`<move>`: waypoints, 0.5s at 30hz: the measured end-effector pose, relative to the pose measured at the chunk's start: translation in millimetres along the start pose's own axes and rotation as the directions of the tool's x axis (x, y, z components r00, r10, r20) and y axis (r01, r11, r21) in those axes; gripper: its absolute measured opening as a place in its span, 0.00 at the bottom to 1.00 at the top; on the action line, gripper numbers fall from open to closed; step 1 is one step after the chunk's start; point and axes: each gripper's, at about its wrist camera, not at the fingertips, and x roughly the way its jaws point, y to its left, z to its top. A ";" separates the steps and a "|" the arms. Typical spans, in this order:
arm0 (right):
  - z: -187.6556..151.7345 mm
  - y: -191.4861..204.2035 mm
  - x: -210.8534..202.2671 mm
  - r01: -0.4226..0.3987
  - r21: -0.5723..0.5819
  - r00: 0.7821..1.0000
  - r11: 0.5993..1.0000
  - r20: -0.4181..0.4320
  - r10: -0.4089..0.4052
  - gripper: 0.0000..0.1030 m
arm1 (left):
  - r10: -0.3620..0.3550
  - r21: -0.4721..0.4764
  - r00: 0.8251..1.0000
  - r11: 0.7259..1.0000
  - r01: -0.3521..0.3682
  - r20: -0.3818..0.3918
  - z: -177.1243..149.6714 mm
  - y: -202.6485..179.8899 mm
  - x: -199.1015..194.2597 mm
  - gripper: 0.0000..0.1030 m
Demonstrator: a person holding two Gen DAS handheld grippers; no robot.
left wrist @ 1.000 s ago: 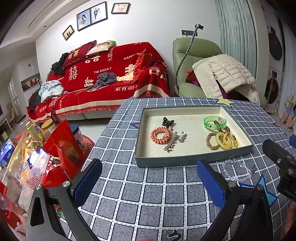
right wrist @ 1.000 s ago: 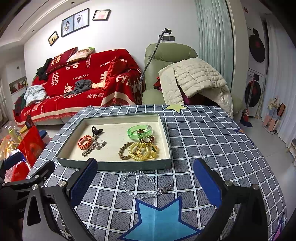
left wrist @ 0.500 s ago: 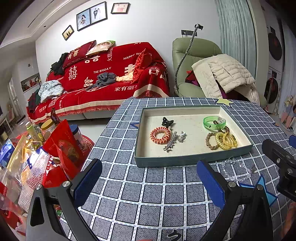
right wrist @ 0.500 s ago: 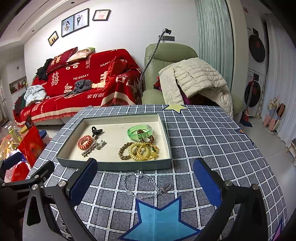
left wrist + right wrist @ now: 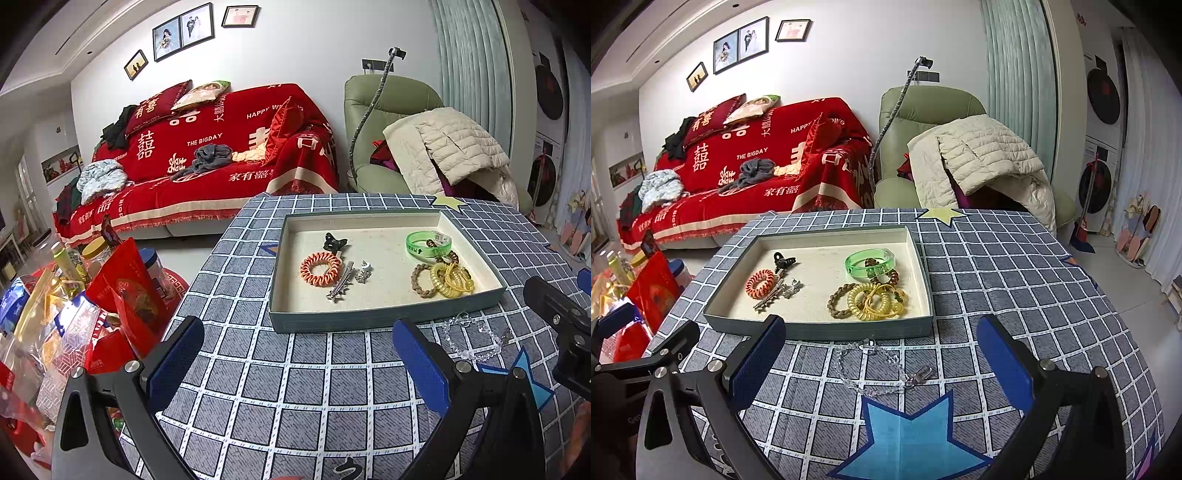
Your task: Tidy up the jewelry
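Note:
A shallow grey tray (image 5: pixel 384 317) (image 5: pixel 820 325) sits on the checked tablecloth. It holds an orange coil hair tie (image 5: pixel 320 268) (image 5: pixel 760 283), a black claw clip (image 5: pixel 783 261), silver clips (image 5: pixel 341 286), a green bangle (image 5: pixel 428 246) (image 5: pixel 870 263), a brown braided band (image 5: pixel 839 300) and yellow coil ties (image 5: pixel 451 280) (image 5: pixel 875 301). A clear bead bracelet (image 5: pixel 471 339) (image 5: pixel 877 363) lies on the cloth just in front of the tray. My left gripper (image 5: pixel 295 362) is open and empty before the tray. My right gripper (image 5: pixel 881 363) is open and empty, with the bracelet between its fingers' line of sight.
Blue star patches (image 5: pixel 908 439) mark the cloth. Snack bags and bottles (image 5: pixel 74 302) crowd the floor left of the table. A red sofa (image 5: pixel 207 162) and a green armchair (image 5: pixel 923 147) stand behind. The right gripper's body (image 5: pixel 561 325) shows at the left view's right edge.

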 end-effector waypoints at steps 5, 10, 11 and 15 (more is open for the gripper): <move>0.0 0.0 -0.1 0.000 0.001 1.000 1.000 0.000 0.000 1.00 | 0.000 0.000 1.000 1.000 0.000 0.001 0.4 0.1 0.1 1.00; 0.0 -0.4 -0.5 0.000 0.001 1.000 1.000 0.001 0.000 1.00 | 0.000 -0.003 1.000 1.000 0.000 -0.002 -0.6 0.4 0.2 1.00; -0.1 -0.3 -0.5 0.001 0.001 1.000 1.000 0.001 -0.001 1.00 | 0.000 -0.004 1.000 1.000 0.000 -0.001 -1.1 0.4 0.3 1.00; -0.1 0.4 -0.3 -0.001 0.000 1.000 1.000 0.001 0.001 1.00 | 0.001 -0.002 1.000 1.000 -0.001 -0.002 -1.0 0.3 0.5 1.00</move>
